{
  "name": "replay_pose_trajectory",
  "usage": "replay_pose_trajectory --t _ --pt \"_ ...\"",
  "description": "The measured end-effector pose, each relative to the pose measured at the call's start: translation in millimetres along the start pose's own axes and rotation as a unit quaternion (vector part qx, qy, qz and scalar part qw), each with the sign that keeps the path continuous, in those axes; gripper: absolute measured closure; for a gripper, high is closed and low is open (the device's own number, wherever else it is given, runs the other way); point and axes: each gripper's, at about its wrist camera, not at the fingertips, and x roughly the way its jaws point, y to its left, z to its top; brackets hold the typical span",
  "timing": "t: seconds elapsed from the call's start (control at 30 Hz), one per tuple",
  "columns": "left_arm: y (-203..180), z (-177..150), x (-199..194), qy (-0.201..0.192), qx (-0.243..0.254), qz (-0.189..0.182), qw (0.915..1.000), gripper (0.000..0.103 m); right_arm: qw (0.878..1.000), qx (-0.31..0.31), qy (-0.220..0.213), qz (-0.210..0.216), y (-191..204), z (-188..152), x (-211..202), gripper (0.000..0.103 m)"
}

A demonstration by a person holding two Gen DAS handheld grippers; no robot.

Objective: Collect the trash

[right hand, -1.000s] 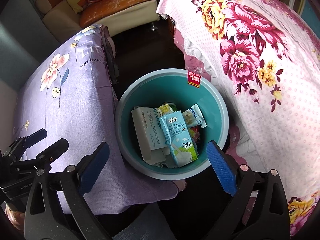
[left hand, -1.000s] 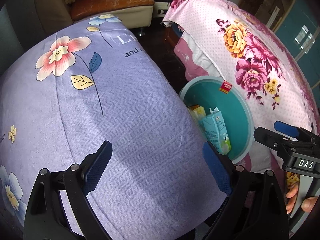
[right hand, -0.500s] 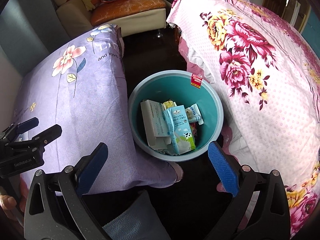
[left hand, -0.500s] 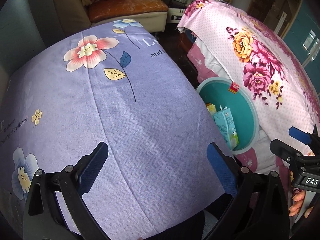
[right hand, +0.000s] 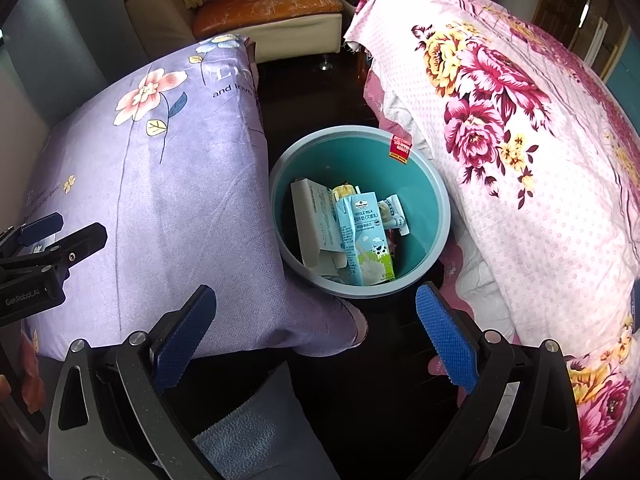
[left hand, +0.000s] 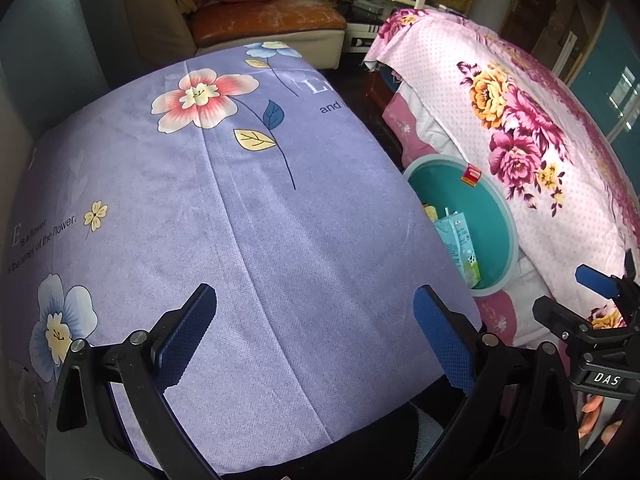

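Observation:
A teal trash bin stands on the dark floor between two covered surfaces. It holds a blue milk carton, a grey-white flat box and small wrappers. A red tag sits on its far rim. The bin also shows in the left wrist view, partly hidden by the purple cloth. My right gripper is open and empty, above and in front of the bin. My left gripper is open and empty over the purple flowered cloth.
A pink flowered cloth covers the surface right of the bin. A sofa with an orange cushion stands at the back. A blue-grey towel lies low in the right wrist view. The right gripper shows at the left view's right edge.
Both grippers have drawn back and up; the bin looks smaller and farther. The left view has swung left over the purple cloth. Both stay open and empty.

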Motion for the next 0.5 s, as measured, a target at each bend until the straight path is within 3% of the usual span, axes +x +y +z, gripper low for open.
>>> replay_pose_trajectory --t 0.5 --pt "7.8 -0.3 -7.6 -0.025 -0.008 -0.01 0.9996 0.004 1.0 0.014 -0.008 -0.012 -7.1 -1.0 -1.6 0.007"
